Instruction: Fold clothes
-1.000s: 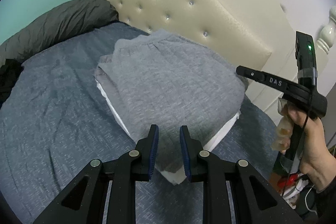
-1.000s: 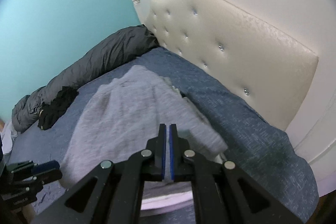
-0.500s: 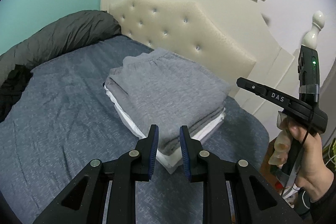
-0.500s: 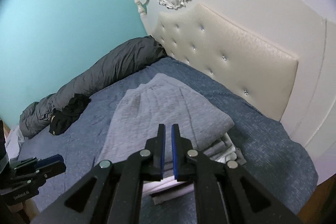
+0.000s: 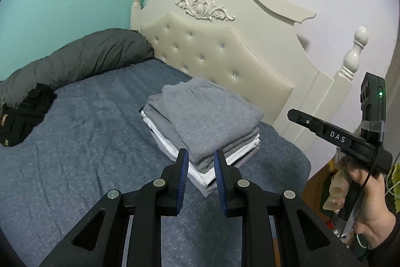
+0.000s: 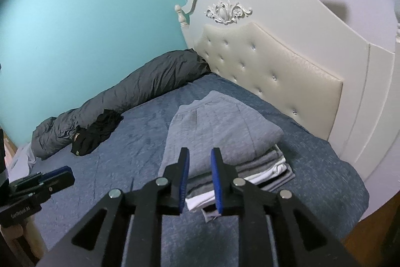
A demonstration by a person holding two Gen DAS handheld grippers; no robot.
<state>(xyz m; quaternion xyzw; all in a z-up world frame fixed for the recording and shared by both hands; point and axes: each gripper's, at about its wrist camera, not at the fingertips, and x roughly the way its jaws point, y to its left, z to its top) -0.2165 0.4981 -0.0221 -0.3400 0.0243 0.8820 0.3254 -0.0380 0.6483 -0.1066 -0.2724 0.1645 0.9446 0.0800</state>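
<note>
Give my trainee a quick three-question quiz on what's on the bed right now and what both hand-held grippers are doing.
1. True or false: the left hand-held gripper is clamped on the folded stack.
2. Multiple choice: the top garment on the stack is A) grey, B) red, C) black.
3. Short answer: what lies beside the rolled grey duvet on the bed?

Key
1. False; its jaws are open and hold nothing. The right hand-held gripper is open too.
2. A
3. A crumpled black garment, not yet folded.
</note>
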